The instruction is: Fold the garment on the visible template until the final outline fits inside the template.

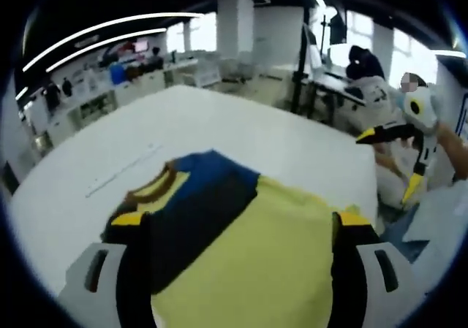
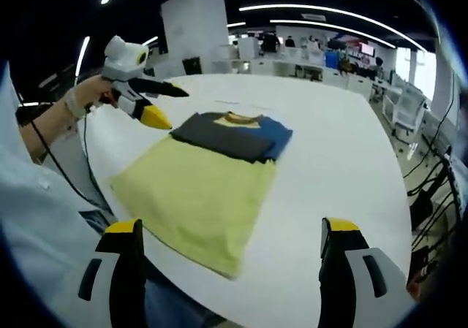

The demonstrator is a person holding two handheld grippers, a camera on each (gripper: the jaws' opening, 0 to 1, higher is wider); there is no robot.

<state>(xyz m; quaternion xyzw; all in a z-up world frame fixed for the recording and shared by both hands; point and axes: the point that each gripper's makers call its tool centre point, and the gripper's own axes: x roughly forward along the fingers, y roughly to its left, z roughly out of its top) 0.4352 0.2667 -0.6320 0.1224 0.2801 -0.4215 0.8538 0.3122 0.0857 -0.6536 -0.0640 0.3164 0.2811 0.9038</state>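
- My right gripper (image 2: 229,269) has its jaws wide, holding nothing, above the near table (image 2: 344,160) edge.
- My left gripper (image 2: 150,100) is spread open too, beside the shirt (image 2: 205,174).
- The shirt lies partly folded; I think I fold the yellow end up next.
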